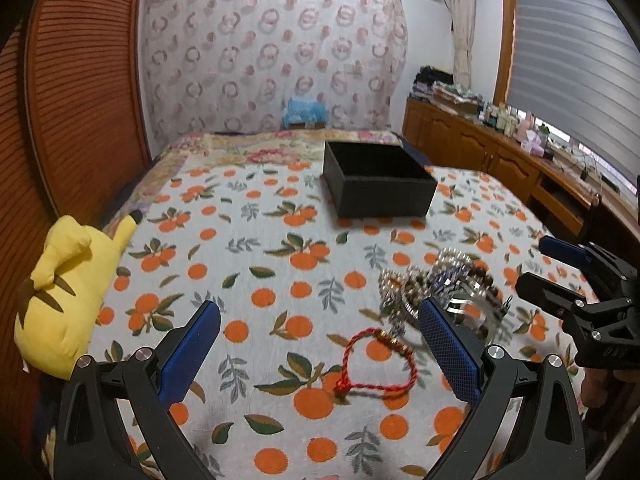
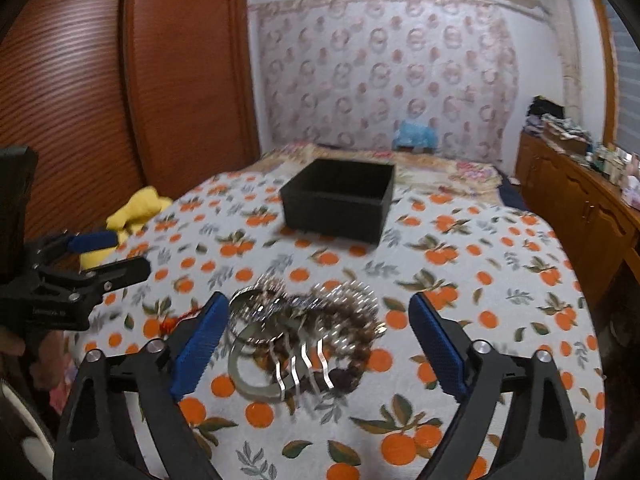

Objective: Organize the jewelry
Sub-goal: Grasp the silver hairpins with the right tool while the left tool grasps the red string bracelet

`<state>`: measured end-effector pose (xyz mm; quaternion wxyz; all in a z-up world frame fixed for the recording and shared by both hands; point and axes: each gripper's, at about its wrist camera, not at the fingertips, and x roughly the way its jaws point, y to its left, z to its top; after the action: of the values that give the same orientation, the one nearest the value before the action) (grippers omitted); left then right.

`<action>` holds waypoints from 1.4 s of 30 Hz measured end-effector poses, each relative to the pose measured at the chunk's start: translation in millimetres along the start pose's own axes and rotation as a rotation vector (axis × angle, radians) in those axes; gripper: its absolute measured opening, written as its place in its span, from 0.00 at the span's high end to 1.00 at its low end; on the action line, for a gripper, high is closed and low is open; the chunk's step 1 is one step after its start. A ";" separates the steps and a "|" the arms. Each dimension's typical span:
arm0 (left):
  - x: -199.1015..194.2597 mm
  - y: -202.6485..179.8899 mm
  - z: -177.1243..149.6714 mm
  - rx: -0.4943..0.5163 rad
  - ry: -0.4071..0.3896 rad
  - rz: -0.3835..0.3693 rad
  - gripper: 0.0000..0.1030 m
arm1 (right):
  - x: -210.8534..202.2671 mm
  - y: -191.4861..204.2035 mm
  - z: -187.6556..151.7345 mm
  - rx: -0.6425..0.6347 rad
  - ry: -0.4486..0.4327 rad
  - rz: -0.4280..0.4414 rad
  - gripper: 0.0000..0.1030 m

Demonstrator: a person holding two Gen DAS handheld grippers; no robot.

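A red cord bracelet [image 1: 374, 362] with small beads lies on the orange-print cloth, between my left gripper's open fingers [image 1: 320, 324] and slightly ahead of them. A pile of silver and brown bead jewelry [image 1: 444, 288] lies to its right; in the right wrist view this pile [image 2: 304, 332] sits between the open fingers of my right gripper [image 2: 316, 316]. An open black box [image 1: 376, 178] stands farther back on the cloth, also in the right wrist view [image 2: 340, 200]. Both grippers are empty. My right gripper shows at the right edge of the left view [image 1: 536, 264].
A yellow plush toy [image 1: 68, 296] lies at the cloth's left edge. A wooden sideboard [image 1: 500, 160] with clutter runs along the right. A wooden wardrobe [image 2: 120, 80] stands on the left. A blue bag [image 1: 306, 110] sits behind the bed.
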<state>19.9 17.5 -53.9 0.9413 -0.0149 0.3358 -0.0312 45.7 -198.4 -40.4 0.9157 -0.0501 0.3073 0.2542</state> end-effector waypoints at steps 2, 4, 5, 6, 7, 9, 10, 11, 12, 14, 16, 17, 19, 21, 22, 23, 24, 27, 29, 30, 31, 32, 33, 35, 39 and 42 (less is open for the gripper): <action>6.5 1.7 -2.5 0.006 0.019 -0.001 0.07 | 8.9 4.1 -2.4 -0.019 0.029 0.018 0.21; 11.7 3.0 -4.6 0.010 0.036 -0.004 0.07 | 18.5 5.6 -5.4 -0.025 0.065 0.034 0.24; 14.9 3.7 -5.7 0.012 0.046 -0.007 0.07 | 22.6 5.3 -6.6 -0.023 0.083 0.038 0.28; 18.1 4.4 -7.3 0.014 0.057 -0.008 0.07 | 26.0 5.4 -8.0 -0.026 0.099 0.049 0.30; 21.1 5.0 -9.0 0.016 0.068 -0.010 0.07 | 29.7 6.7 -9.6 -0.037 0.117 0.060 0.30; 27.1 6.5 -12.9 0.020 0.087 -0.007 0.07 | 35.1 10.2 -12.6 -0.067 0.143 0.066 0.33; 29.8 7.3 -14.1 0.021 0.098 -0.006 0.07 | 36.7 11.5 -13.6 -0.078 0.154 0.070 0.34; 32.7 7.9 -15.6 0.022 0.108 -0.004 0.07 | 38.3 12.6 -14.5 -0.087 0.164 0.072 0.36; 34.6 8.5 -16.7 0.022 0.115 -0.004 0.07 | 39.5 13.8 -15.1 -0.098 0.171 0.070 0.37; 38.4 9.2 -18.6 0.021 0.125 -0.008 0.07 | 41.6 16.5 -15.9 -0.121 0.186 0.060 0.39; 41.7 9.5 -20.0 0.021 0.133 -0.010 0.07 | 44.6 18.5 -16.9 -0.147 0.200 0.046 0.41; 43.7 9.4 -20.7 0.022 0.139 -0.012 0.07 | 46.5 19.0 -17.6 -0.160 0.210 0.036 0.42; 47.1 9.5 -21.7 0.022 0.148 -0.016 0.07 | 50.0 19.8 -19.4 -0.181 0.229 0.018 0.45; 49.6 9.0 -22.2 0.019 0.155 -0.023 0.07 | 51.9 18.8 -20.4 -0.192 0.242 0.005 0.51; 50.6 8.8 -22.4 0.019 0.157 -0.026 0.07 | 51.3 17.8 -20.2 -0.194 0.242 0.000 0.52; 51.5 8.4 -22.4 0.020 0.159 -0.027 0.07 | 50.5 17.1 -19.5 -0.195 0.240 -0.001 0.55; 52.3 7.9 -22.4 0.021 0.162 -0.027 0.07 | 49.8 16.6 -18.5 -0.196 0.238 -0.003 0.58; 53.9 6.6 -22.6 0.026 0.172 -0.028 0.07 | 47.3 14.5 -15.4 -0.200 0.222 -0.024 0.61; 54.4 5.4 -22.2 0.031 0.174 -0.029 0.07 | 45.2 10.8 -12.7 -0.189 0.208 -0.028 0.61; 54.1 4.8 -22.0 0.033 0.174 -0.031 0.07 | 44.0 10.0 -11.5 -0.185 0.201 -0.030 0.61; 54.0 4.1 -21.6 0.036 0.173 -0.032 0.07 | 42.7 8.4 -9.6 -0.179 0.191 -0.033 0.61; 54.2 3.3 -21.2 0.038 0.174 -0.034 0.07 | 41.7 7.2 -7.9 -0.173 0.185 -0.034 0.62; 54.6 2.6 -21.1 0.040 0.176 -0.036 0.07 | 40.8 5.9 -6.3 -0.168 0.179 -0.034 0.62; 56.1 0.9 -21.3 0.043 0.181 -0.043 0.07 | 39.8 3.6 -3.2 -0.162 0.168 -0.036 0.63; 57.8 -2.2 -22.8 0.053 0.186 -0.063 0.07 | 38.4 -3.3 1.7 -0.138 0.142 -0.044 0.65; 58.1 -3.3 -22.6 0.058 0.187 -0.081 0.07 | 37.8 -6.5 6.3 -0.130 0.124 -0.045 0.85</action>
<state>50.3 10.0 -107.9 0.9039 0.0016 0.4202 -0.0804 78.1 -186.0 -58.0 0.8951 -0.1319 0.3452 0.2493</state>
